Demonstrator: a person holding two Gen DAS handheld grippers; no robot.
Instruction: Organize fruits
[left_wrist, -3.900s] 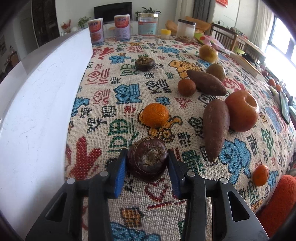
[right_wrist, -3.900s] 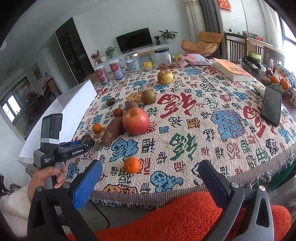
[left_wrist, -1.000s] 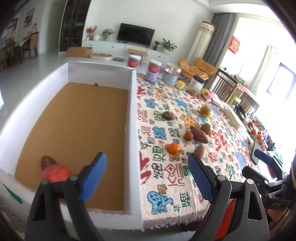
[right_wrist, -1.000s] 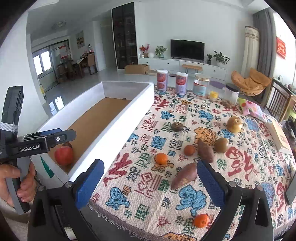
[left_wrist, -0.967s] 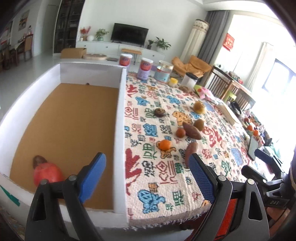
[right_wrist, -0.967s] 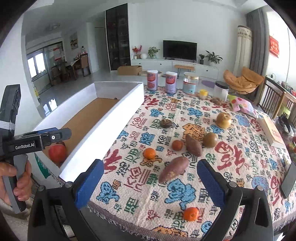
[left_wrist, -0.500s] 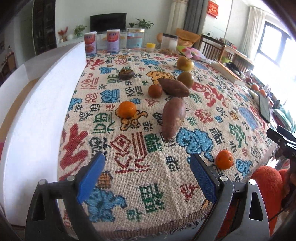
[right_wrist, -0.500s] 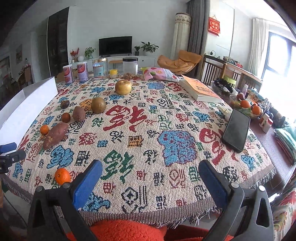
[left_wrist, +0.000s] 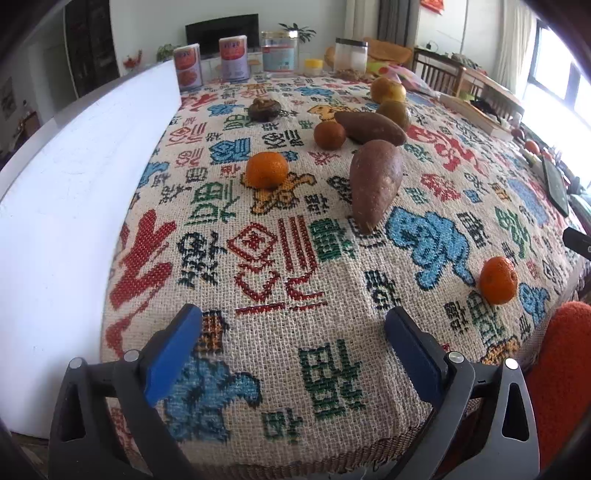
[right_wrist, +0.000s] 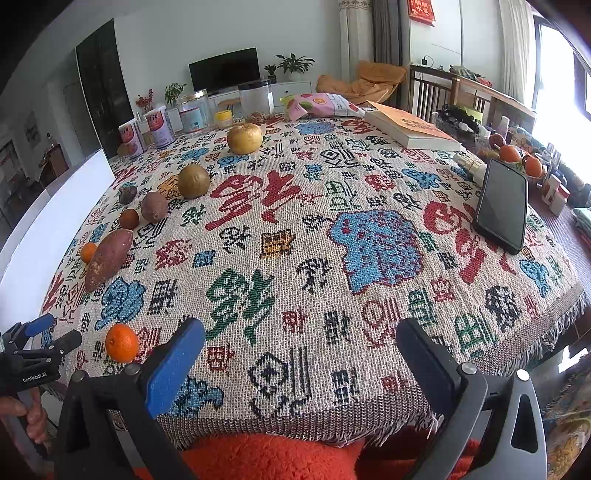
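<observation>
My left gripper (left_wrist: 291, 332) hangs low over the patterned tablecloth (left_wrist: 295, 280) near its front edge. Its jaws are opening and nothing is between them. Ahead of it lie a tangerine (left_wrist: 266, 170), a sweet potato (left_wrist: 375, 184) and a second tangerine (left_wrist: 498, 279) to the right. Farther back are another sweet potato (left_wrist: 369, 127), a small reddish fruit (left_wrist: 329, 135) and a dark fruit (left_wrist: 264, 109). My right gripper (right_wrist: 299, 336) is open and empty over the cloth's front edge, with the near tangerine (right_wrist: 122, 342) to its left. The left gripper (right_wrist: 37, 343) shows at that view's left edge.
The tall white wall of the box (left_wrist: 74, 184) runs along the table's left side. A phone (right_wrist: 502, 205) and a book (right_wrist: 413, 131) lie on the right, and cans and jars (left_wrist: 231, 59) stand at the back. A yellow fruit (right_wrist: 244, 138) and a brown one (right_wrist: 194, 181) sit mid-table.
Both grippers swung away from the box and sank toward the table's front edge. The left jaws stand a little wider. In the last half second the fruit drew slightly closer.
</observation>
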